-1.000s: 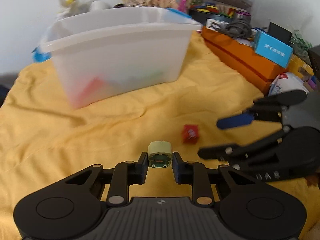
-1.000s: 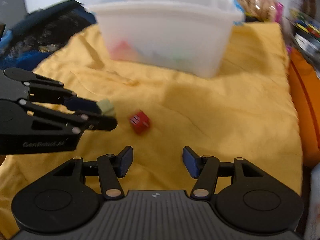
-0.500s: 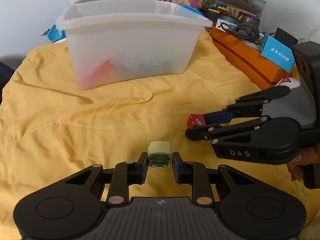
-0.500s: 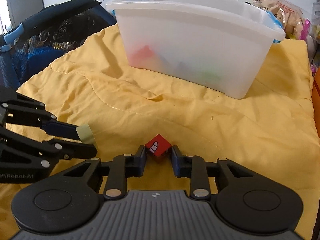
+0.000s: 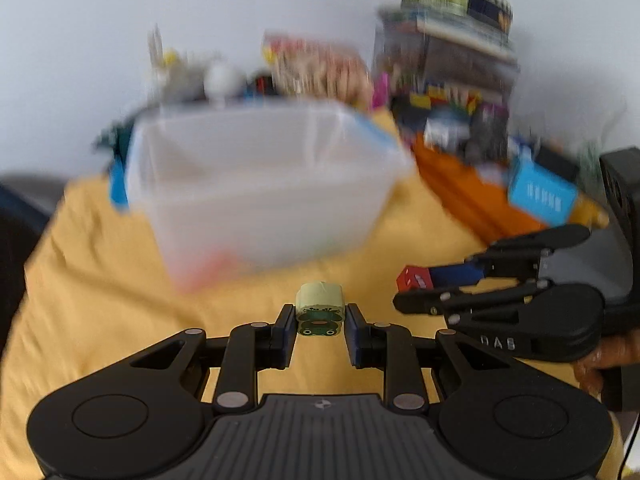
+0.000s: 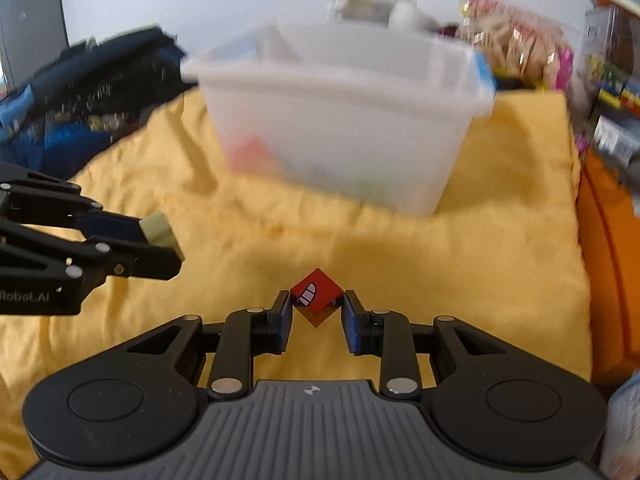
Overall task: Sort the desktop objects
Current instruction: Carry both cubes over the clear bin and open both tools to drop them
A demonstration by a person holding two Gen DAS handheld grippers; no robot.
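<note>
My left gripper (image 5: 320, 318) is shut on a pale green frog block (image 5: 320, 312) and holds it above the yellow cloth (image 5: 100, 300). My right gripper (image 6: 316, 310) is shut on a red cube (image 6: 316, 294) with a white mark, held corner-up above the cloth. A translucent white bin (image 5: 256, 192) stands ahead of both grippers, with coloured pieces dimly visible inside; it also shows in the right wrist view (image 6: 340, 128). The right gripper shows in the left wrist view (image 5: 416, 292) with the red cube (image 5: 412, 278). The left gripper shows in the right wrist view (image 6: 168, 244).
An orange box (image 5: 472, 192) with a blue carton (image 5: 544, 196) lies right of the bin. Stacked clutter and snack bags (image 5: 320, 68) stand behind it. A dark bag (image 6: 92, 84) lies at the left of the cloth.
Both grippers have lifted with their blocks and moved toward the bin, which now looks closer and lower. One second ago the right gripper was open behind the red cube; it closed on it.
</note>
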